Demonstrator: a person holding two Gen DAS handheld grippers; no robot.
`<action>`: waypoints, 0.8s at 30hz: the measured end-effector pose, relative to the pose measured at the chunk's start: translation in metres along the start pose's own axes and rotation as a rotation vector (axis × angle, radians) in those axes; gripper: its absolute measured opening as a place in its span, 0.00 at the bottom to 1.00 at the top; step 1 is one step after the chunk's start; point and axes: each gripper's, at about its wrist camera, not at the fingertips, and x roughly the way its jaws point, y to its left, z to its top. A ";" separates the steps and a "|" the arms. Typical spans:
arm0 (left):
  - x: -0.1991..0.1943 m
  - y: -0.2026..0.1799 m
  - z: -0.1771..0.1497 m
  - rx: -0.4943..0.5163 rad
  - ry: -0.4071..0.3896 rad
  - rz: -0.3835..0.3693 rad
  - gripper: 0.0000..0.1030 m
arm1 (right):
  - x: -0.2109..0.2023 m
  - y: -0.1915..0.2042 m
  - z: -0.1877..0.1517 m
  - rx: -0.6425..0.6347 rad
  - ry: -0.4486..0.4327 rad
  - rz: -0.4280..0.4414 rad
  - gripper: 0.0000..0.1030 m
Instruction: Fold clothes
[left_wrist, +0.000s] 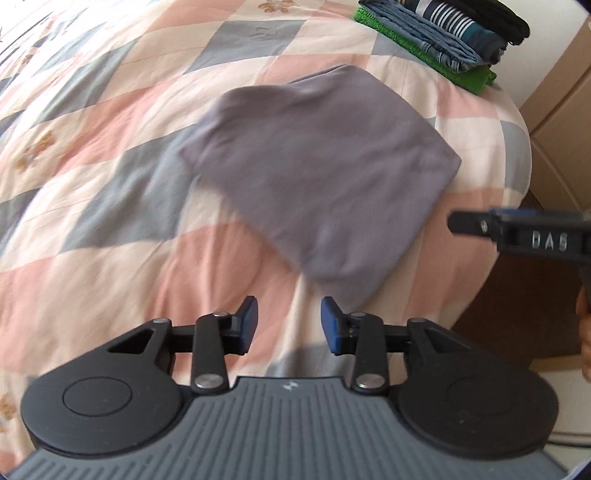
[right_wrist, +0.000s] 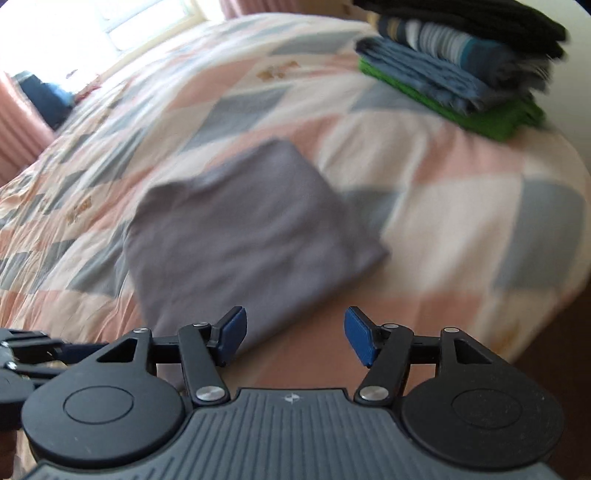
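A folded grey garment lies flat on a bed covered by a patchwork quilt of pink, cream and grey-blue squares, close to the quilt's near edge. In the left wrist view the left gripper hangs above the quilt just short of the garment's nearest corner, its blue pads standing apart with nothing between them and touching no cloth. The right gripper enters that view from the right edge, seen side-on beside the garment, with part of a hand below it. In the right wrist view the right gripper also points down at the bed, its jaws spread wider, empty, with the garment lying ahead and to the left so that its near edge sits just behind the left-side pad. Toward the far right corner of the bed sits a stack of folded clothes: a green piece at the bottom, blue fabric above it, a striped item, and black on top. The stack is well apart from the grey garment. Both views are blurred.
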 end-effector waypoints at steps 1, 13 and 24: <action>-0.010 0.003 -0.004 0.004 -0.001 0.006 0.32 | -0.007 0.005 -0.007 0.028 0.011 -0.013 0.60; -0.120 0.029 -0.047 0.041 -0.078 0.032 0.41 | -0.107 0.084 -0.034 0.110 -0.043 -0.049 0.85; -0.167 0.029 -0.073 0.086 -0.107 0.051 0.46 | -0.158 0.117 -0.058 0.087 -0.058 -0.133 0.94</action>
